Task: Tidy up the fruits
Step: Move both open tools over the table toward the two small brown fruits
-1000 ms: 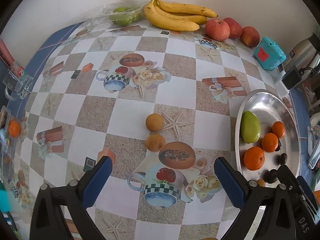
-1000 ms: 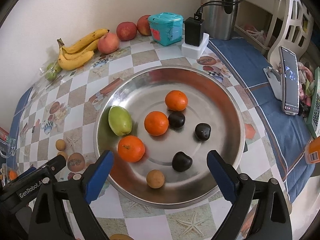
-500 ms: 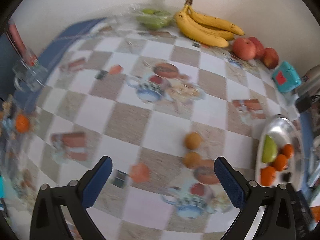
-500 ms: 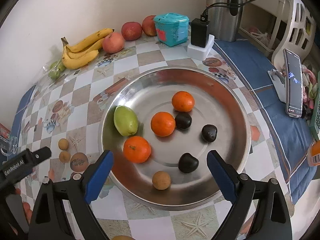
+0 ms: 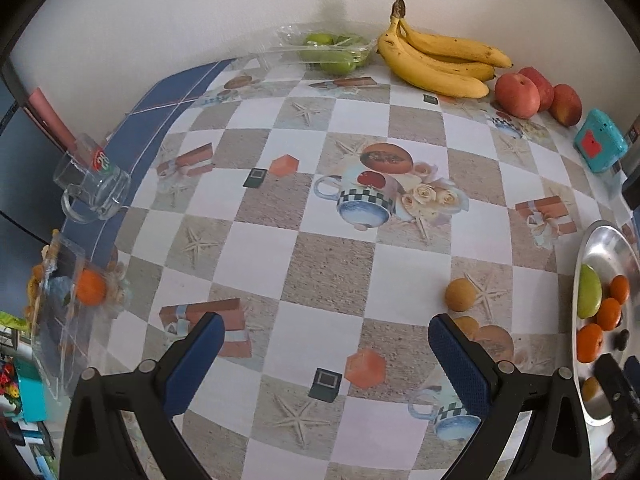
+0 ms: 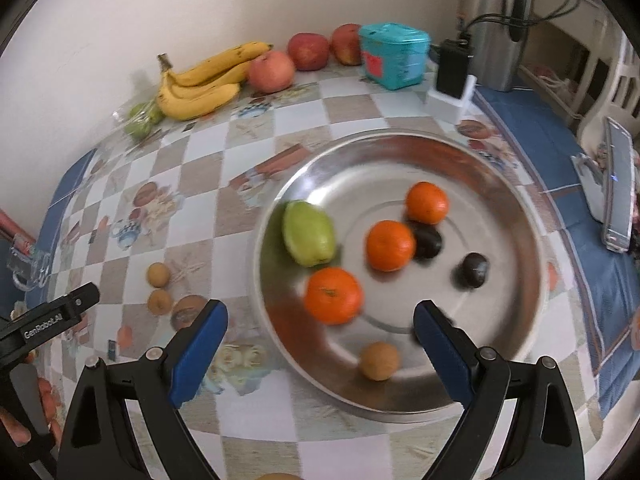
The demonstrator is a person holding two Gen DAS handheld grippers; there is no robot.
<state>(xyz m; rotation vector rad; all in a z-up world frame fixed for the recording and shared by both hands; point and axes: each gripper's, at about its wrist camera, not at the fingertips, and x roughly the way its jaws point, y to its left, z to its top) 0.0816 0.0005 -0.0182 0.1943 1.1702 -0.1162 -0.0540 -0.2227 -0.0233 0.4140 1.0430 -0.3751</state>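
Note:
My left gripper [image 5: 324,332] is open and empty over the checkered tablecloth. Two small brown fruits lie to its right: one [image 5: 461,295] in the clear, the other [image 5: 467,326] partly behind the right finger. My right gripper [image 6: 320,314] is also open and empty, above the near left part of the metal bowl [image 6: 400,136]. In the bowl lie a green fruit [image 6: 308,232], three oranges [image 6: 390,245], dark fruits [image 6: 472,270] and a brown fruit [image 6: 379,360]. The right wrist view shows the two brown fruits [image 6: 159,274] on the table left of the bowl.
Bananas [image 5: 436,60], red apples [image 5: 518,94], bagged green fruits [image 5: 332,50] and a teal box [image 5: 600,146] line the wall. A glass mug [image 5: 94,188] and a plastic box holding an orange [image 5: 90,287] sit at the left edge. Kettle [image 6: 496,20], charger [image 6: 452,68] and phone [image 6: 618,192] stand right.
My left gripper has swung left, so the brown fruits and bowl slid to the right of its view. My right gripper drifted left over the bowl. Both stayed open.

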